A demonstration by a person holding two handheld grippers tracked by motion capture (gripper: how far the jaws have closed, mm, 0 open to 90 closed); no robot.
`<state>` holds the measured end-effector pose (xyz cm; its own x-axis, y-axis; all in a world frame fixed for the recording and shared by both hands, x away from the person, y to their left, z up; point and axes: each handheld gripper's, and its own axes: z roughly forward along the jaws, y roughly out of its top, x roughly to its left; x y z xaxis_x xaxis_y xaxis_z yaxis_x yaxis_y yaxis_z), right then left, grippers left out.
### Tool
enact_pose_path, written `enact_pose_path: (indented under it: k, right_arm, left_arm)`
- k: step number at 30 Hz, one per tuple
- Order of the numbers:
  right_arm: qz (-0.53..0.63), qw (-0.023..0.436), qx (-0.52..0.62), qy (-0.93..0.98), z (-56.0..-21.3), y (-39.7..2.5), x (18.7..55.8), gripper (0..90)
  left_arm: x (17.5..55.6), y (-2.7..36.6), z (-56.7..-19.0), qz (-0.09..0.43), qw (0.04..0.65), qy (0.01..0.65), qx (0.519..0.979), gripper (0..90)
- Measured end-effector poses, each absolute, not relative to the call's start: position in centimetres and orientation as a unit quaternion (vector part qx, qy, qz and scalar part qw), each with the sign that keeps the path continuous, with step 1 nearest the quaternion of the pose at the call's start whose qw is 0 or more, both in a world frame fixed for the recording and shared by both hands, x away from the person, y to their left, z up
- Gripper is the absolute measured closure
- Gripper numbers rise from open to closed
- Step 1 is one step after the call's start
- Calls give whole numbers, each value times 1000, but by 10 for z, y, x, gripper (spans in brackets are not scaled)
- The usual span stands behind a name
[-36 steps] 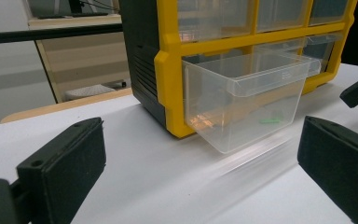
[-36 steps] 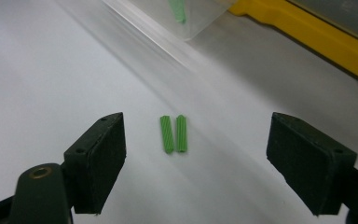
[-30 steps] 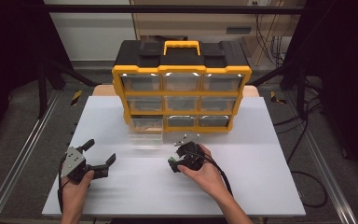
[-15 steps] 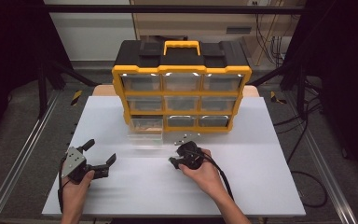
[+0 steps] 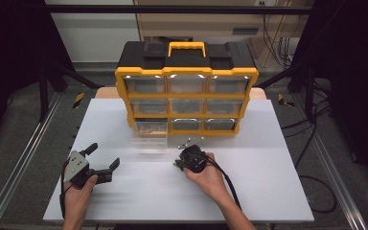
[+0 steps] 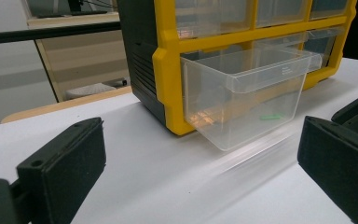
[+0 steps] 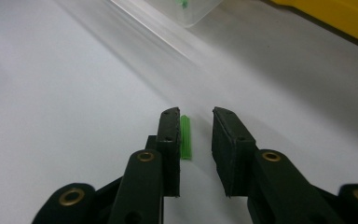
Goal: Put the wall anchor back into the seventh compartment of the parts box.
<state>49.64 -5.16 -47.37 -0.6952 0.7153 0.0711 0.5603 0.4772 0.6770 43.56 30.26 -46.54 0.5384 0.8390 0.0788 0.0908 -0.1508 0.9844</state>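
Item: small green ribbed plastic wall plug, lying between right gripper jaws (apart, plug against one). Close squarely. Left gripper: jaws apart.

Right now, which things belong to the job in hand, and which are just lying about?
In the job:
- green plug, lying on the table between the open right tongs
- pulled-out clear drawer, holding another green piece
- yellow drawer cabinet

Lying about:
- left tongs, open and idle
- small metal bits by the cabinet
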Motion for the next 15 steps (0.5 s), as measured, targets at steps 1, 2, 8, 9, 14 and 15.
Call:
enact_pose_path:
  k: [1,2,8,9,14,15]
  right_arm:
    - [346,111,373,854,-474,-51,497,744]
    - [346,111,373,854,-475,-51,497,751]
    - [349,112,365,856,-476,-50,497,799]
    - [349,113,363,856,-477,-49,496,807]
    - [346,113,364,857,-478,-48,496,842]
    - [346,112,364,857,-478,-48,496,843]
  left_arm:
    - [436,303,-465,337,554,342,679,9]
    - [436,303,-465,337,554,342,679,9]
    - [436,302,-466,337,554,341,680,9]
    - [436,302,-466,337,554,341,681,9]
    - [436,302,-466,337,553,341,681,9]
    - [436,302,-466,337,553,341,681,9]
